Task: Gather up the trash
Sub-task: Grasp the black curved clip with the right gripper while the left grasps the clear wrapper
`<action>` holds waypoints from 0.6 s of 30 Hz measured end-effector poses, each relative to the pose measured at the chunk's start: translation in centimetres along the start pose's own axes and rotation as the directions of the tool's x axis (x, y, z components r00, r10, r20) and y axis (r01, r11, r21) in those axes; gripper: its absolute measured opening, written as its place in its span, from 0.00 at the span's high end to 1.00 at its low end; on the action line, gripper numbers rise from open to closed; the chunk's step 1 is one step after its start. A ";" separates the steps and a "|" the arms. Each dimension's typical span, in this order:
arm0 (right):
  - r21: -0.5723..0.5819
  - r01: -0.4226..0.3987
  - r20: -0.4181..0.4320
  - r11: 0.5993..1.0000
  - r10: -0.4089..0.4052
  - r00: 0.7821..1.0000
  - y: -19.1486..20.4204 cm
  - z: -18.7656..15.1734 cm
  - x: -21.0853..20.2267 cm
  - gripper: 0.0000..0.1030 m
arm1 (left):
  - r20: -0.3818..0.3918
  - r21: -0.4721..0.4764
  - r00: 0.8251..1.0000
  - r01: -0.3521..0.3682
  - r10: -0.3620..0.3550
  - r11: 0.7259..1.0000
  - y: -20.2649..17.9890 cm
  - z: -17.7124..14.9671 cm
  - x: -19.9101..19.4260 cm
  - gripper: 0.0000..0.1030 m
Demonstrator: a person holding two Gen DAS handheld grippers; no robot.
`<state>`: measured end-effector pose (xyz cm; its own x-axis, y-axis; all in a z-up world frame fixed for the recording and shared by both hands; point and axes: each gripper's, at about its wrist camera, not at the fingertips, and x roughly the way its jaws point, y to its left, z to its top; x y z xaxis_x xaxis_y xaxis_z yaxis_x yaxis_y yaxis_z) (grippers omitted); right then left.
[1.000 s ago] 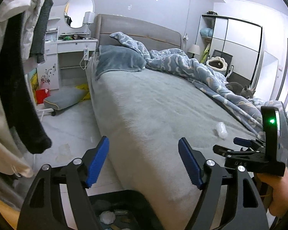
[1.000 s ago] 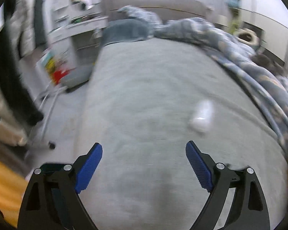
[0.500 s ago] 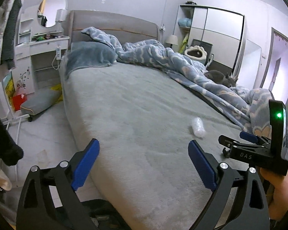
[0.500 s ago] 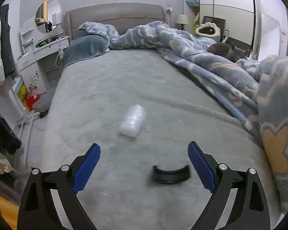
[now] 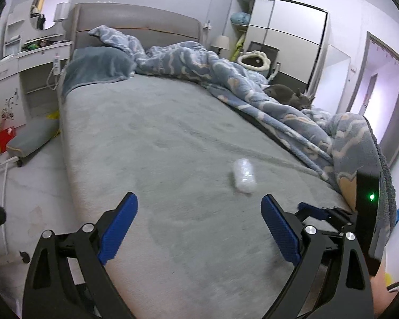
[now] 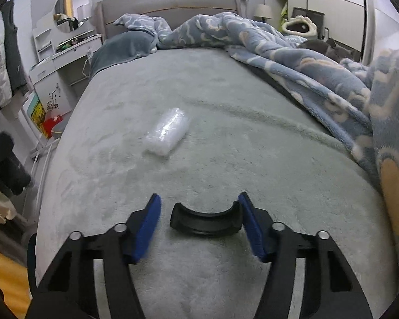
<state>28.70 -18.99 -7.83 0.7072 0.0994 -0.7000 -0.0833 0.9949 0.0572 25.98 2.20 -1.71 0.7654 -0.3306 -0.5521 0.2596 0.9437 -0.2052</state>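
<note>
Black curved piece now between closing right gripper.

Wrapper on bed, beyond curved piece.

In the left wrist view the right hand-held gripper shows only one blue tip and its black body; its other finger and whatever lies between them are hidden behind the left hand-held gripper. The person's hand is cut off by the lower right edge. The grey cat is half sunk behind the blue blanket, its legs unseen. In the right wrist view the black curved piece has its right end against the blue pad; whether the pad presses it cannot be told. The clutter on the white counter is too small to identify.
</note>
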 end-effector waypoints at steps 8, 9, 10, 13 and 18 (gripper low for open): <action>0.012 -0.047 -0.032 0.999 0.047 0.998 -1.0 0.2 0.8 0.54 | -0.030 0.006 0.999 0.019 -0.019 1.000 -1.5 0.3 3.1 0.07; 0.009 -0.051 -0.029 0.999 0.052 0.998 -1.1 0.4 0.7 0.54 | -0.035 -0.001 0.999 0.025 -0.025 1.000 -1.6 0.4 3.5 0.07; 0.004 -0.056 -0.026 0.998 0.056 0.998 -1.3 0.6 0.6 0.54 | -0.039 -0.007 0.999 0.028 -0.028 1.000 -1.6 0.4 3.8 0.07; 0.027 -0.077 0.000 0.997 0.077 0.997 -2.7 1.4 0.4 0.54 | -0.049 -0.010 0.998 0.030 -0.031 1.000 -2.0 0.6 4.9 0.07; 0.045 -0.112 0.024 0.993 0.111 0.994 -5.1 2.9 0.5 0.54 | -0.065 0.010 0.997 0.030 -0.029 1.000 -3.3 0.6 6.9 0.07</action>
<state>31.56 -23.98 -6.38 0.7102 0.2097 -0.6720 -0.1302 0.9773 0.1673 30.77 -3.16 -4.33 0.7175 -0.3581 -0.5975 0.2880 0.9335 -0.2137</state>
